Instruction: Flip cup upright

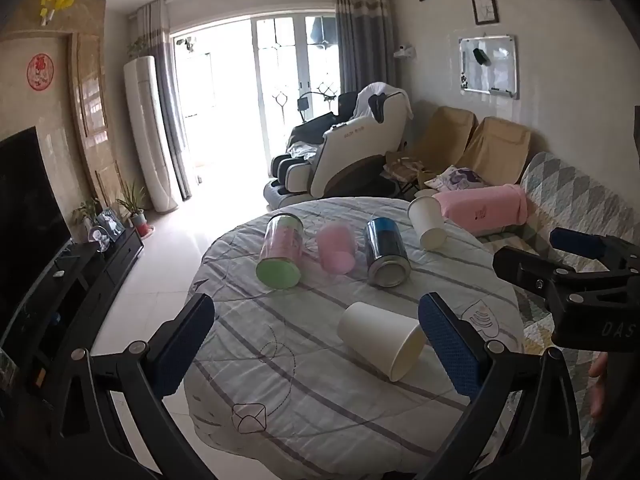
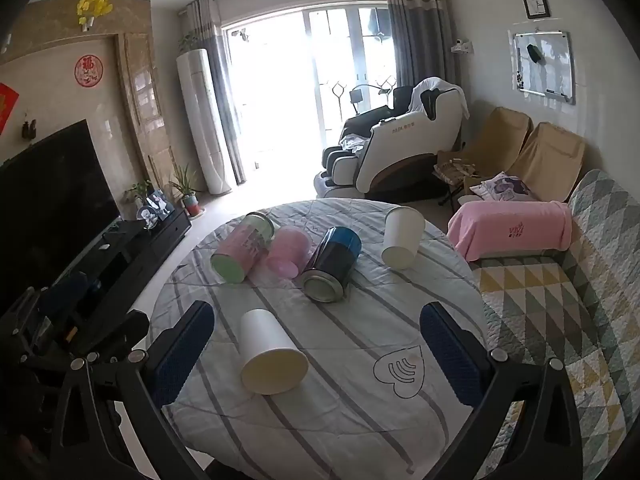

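Note:
A white paper cup [image 1: 380,340] lies on its side on the round table [image 1: 320,412], mouth towards me; it also shows in the right wrist view [image 2: 270,354]. A second white cup [image 1: 427,222] [image 2: 401,242] lies tilted at the far right of the table. My left gripper [image 1: 316,344] is open and empty, above the near table, the near cup just inside its right finger. My right gripper [image 2: 318,350] is open and empty, the near cup between its fingers towards the left one. The right gripper also shows in the left wrist view [image 1: 560,256].
A pink-and-green can [image 1: 280,256], a pink plastic cup [image 1: 336,250] and a blue metal can [image 1: 386,254] lie on their sides across the far table. A sofa with a quilt [image 2: 560,320] and a pink blanket [image 2: 512,232] stands right. A TV stand [image 2: 132,248] stands left.

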Demonstrator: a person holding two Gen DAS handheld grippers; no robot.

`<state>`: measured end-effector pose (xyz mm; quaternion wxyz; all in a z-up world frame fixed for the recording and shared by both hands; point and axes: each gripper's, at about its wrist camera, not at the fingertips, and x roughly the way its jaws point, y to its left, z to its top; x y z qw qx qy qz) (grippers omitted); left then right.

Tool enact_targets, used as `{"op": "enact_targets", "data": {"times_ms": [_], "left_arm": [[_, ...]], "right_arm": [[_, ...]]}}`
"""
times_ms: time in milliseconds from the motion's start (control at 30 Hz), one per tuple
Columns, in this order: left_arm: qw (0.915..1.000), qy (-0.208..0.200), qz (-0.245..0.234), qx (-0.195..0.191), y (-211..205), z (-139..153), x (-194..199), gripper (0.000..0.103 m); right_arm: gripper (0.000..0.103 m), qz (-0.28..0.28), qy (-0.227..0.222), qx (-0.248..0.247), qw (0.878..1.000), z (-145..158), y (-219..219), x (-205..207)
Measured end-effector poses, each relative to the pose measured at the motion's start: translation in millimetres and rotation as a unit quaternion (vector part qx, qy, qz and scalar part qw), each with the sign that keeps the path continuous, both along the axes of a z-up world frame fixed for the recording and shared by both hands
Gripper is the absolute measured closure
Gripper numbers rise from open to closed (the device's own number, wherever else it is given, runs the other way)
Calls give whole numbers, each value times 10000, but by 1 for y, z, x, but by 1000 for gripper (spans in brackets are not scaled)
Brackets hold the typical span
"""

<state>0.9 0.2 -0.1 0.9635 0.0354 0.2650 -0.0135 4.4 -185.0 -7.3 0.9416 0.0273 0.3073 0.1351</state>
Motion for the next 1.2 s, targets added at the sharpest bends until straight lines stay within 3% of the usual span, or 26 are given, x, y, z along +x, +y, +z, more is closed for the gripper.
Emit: {"op": "enact_targets", "data": {"times_ms": [567,1200], "left_arm": [[10000,53,-17,-53,6,-23,11,0],[9995,309,21,85,-6,-19,49,0]], "right_arm": [[0,19,116,-57,9999,-6,6,8],[0,19,361,-51,9993,-16,-2,43]]}}
